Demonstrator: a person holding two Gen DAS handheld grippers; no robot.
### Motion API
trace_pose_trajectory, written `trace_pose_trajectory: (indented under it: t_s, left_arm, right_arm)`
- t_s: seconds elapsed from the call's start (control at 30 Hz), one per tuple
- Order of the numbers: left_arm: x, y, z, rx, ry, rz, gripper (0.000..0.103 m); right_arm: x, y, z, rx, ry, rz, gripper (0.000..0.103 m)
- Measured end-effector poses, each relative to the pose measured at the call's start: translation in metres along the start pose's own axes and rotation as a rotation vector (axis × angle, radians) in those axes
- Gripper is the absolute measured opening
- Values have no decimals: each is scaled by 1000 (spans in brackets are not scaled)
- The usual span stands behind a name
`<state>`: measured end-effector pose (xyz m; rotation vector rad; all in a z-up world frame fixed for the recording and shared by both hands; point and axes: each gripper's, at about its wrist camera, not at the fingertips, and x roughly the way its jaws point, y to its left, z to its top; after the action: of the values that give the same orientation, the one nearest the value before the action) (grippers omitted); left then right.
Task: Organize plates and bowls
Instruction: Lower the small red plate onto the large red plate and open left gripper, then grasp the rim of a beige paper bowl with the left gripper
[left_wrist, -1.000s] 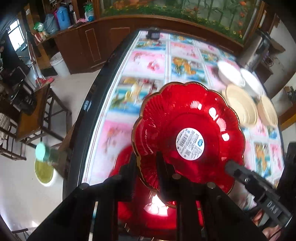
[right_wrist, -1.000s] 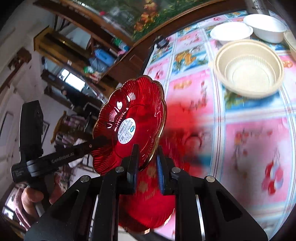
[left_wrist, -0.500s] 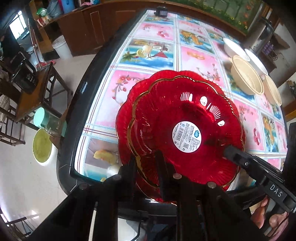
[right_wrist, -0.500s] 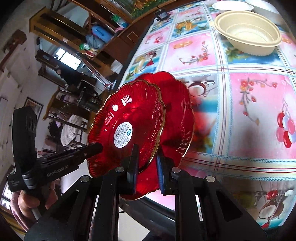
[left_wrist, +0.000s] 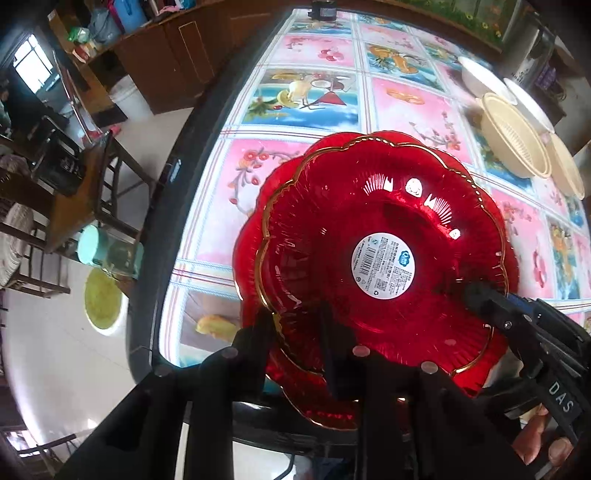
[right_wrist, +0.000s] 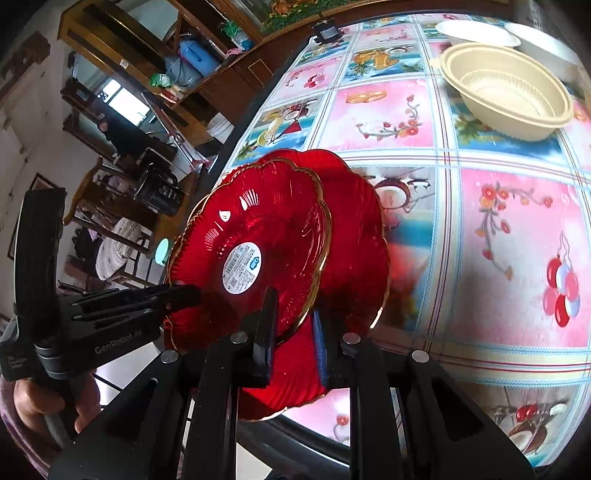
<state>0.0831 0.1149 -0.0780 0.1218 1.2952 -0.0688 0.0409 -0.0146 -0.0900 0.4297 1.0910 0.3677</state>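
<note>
Plate going onto plate at the desk's near edge

Fingers of the left gripper (left_wrist: 295, 332) straddle the lower-left rim of the top plate (left_wrist: 384, 236); they have just been opening, and a gap shows on either side of the rim, so the grip looks slackened or already let go. The right gripper (right_wrist: 291, 325) has its fingers nearly closed on the same plate's rim, low in its own view, and carries it. That plate sits tilted, label up, just over the bottom plate (right_wrist: 354, 236), which lies on the desk (right_wrist: 517, 229) at its near edge, slightly offset to the upper left in the left view. To finish well, I would level the top plate, line its scallops up with the one beneath, lower until the rims meet, and release only then. Cream bowls (left_wrist: 513, 147) wait at the upper right, well apart.
</note>
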Motion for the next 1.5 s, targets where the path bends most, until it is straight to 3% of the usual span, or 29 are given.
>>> trace_pose_trajectory:
  t_s: [0.3, 0.5, 0.6, 0.97, 1.03, 1.33, 1.5]
  left_arm:
    - [-2, -1, 4, 34, 24, 29, 25]
    - [-12, 7, 6, 7, 0, 13, 25]
    - [-17, 11, 4, -1, -15, 16, 26]
    - [-42, 17, -1, -45, -84, -40, 26]
    - [-47, 16, -4, -56, -97, -59, 26]
    - [-71, 0, -15, -71, -164, -150, 27]
    - [-80, -29, -18, -31, -199, -201, 28]
  right_arm:
    - [1, 3, 12, -27, 32, -59, 21]
    - [12, 13, 16, -125, 151, -123, 22]
    - [9, 20, 17, -176, 163, -146, 22]
    - [-13, 10, 27, -151, 179, -23, 22]
    - [-20, 7, 27, -146, 161, 26, 22]
    - [-64, -23, 42, -74, -3, 50, 22]
    - [-72, -54, 38, 0, -18, 42, 22]
